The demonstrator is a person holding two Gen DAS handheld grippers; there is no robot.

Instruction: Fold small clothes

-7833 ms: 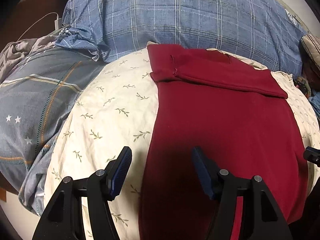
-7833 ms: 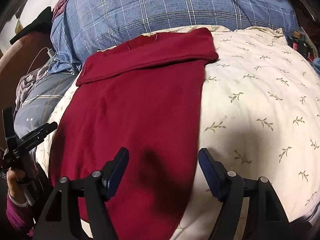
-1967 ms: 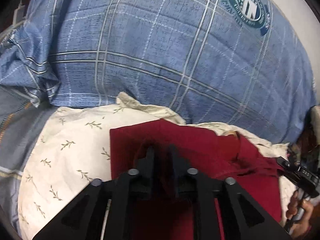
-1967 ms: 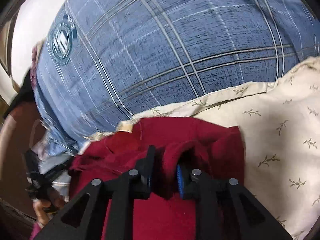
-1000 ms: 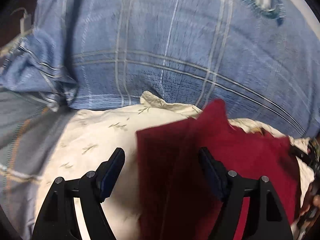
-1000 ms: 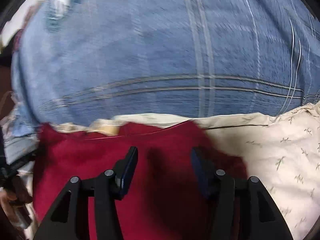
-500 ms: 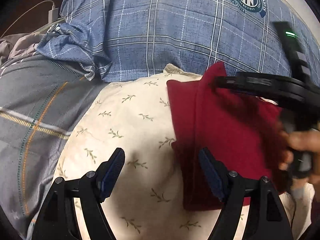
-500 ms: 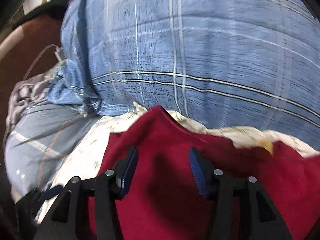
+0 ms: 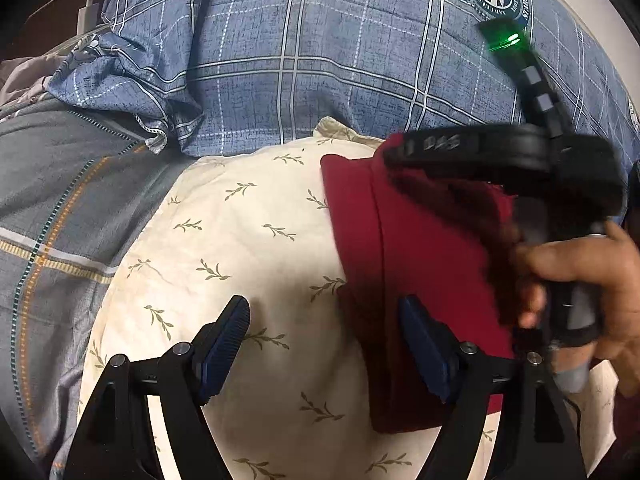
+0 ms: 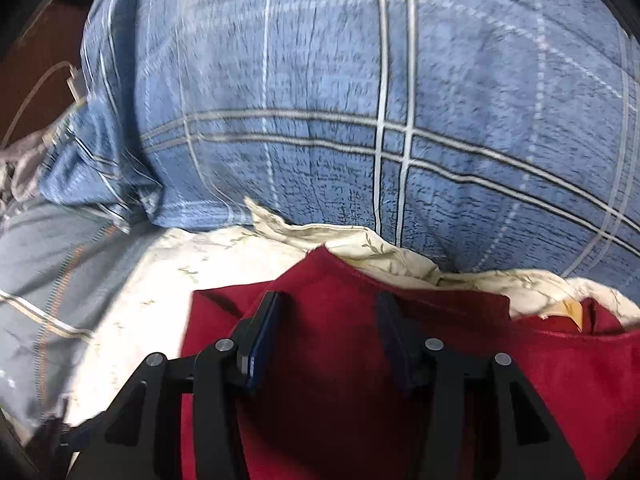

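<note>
The folded red garment (image 9: 420,248) lies on the cream leaf-print pillow (image 9: 240,248), in front of the blue plaid pillow (image 9: 320,60). The left gripper (image 9: 324,344) hangs with jaws released, straddling the garment's left edge (nothing pinched). The right gripper (image 10: 328,340), held in a hand (image 9: 592,280), hovers over the garment's far corner, jaws apart and gripping nothing.
</note>
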